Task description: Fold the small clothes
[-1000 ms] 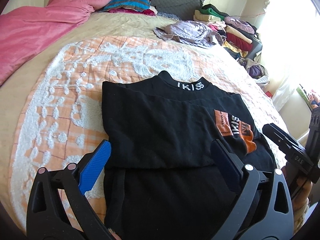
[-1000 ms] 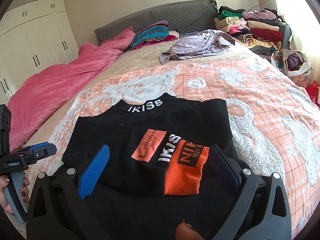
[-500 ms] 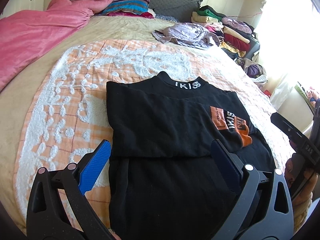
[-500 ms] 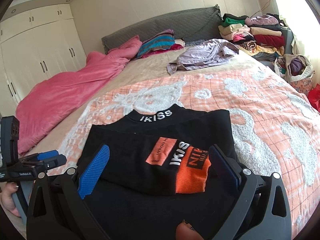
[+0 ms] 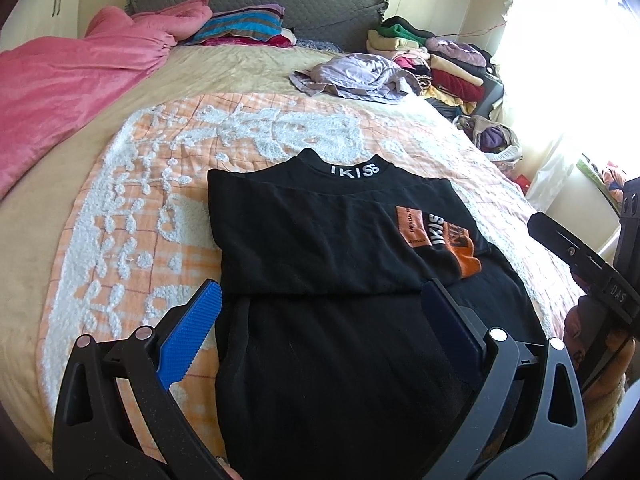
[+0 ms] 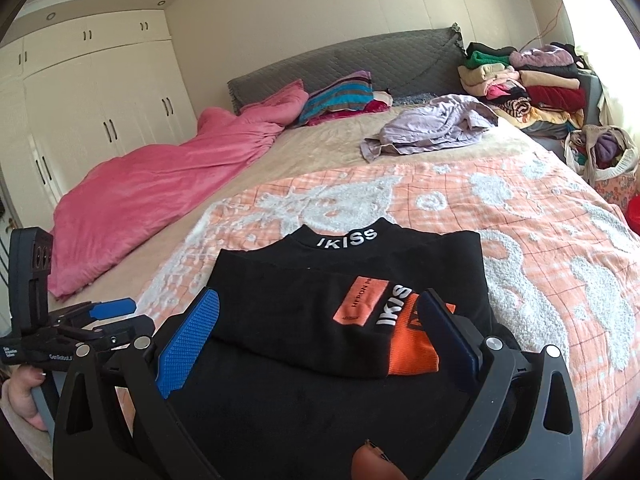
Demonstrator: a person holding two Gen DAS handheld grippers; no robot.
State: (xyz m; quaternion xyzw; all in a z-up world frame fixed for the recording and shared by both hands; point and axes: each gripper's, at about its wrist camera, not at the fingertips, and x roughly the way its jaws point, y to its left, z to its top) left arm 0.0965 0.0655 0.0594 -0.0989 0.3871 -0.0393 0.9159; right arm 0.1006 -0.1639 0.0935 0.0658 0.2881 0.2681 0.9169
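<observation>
just ahead of both grippers, the black top [image 5: 320,248] lies flat on the orange-and-white blanket [image 5: 132,208], its collar with white "ikiss" lettering at the far end. a sleeve is folded across the chest, so the orange cuff [image 6: 412,348] and the orange patch [image 6: 360,300] sit on the side nearer the right gripper. the lower body of the top runs back under and between the fingers of each tool.

the left gripper [image 5: 320,312] hangs over the near half of the garment with its jaws spread wide and nothing between them; its blue-padded finger [image 5: 192,332] is over the blanket just off the top's left edge, the dark one over the black cloth near the cuff. the right gripper [image 6: 316,328] is likewise spread and empty, its blue finger [image 6: 188,340] above the folded sleeve's edge, the other finger partly covering the orange cuff. whether any fingertip touches the cloth cannot be told.

in the right wrist view the left tool shows at the far left, held in a hand [image 6: 24,400]; in the left wrist view the right tool's body sits at the right edge.

farther off, beyond the blanket, a crumpled lilac garment [image 6: 432,128] lies on the beige sheet [image 5: 240,68]. a pink duvet [image 6: 160,172] stretches along the left side. striped pillows [image 6: 340,96] rest against the grey headboard [image 6: 400,60]. a stack of folded clothes [image 6: 532,84] stands to the right, and white wardrobes [image 6: 100,92] fill the left wall.
</observation>
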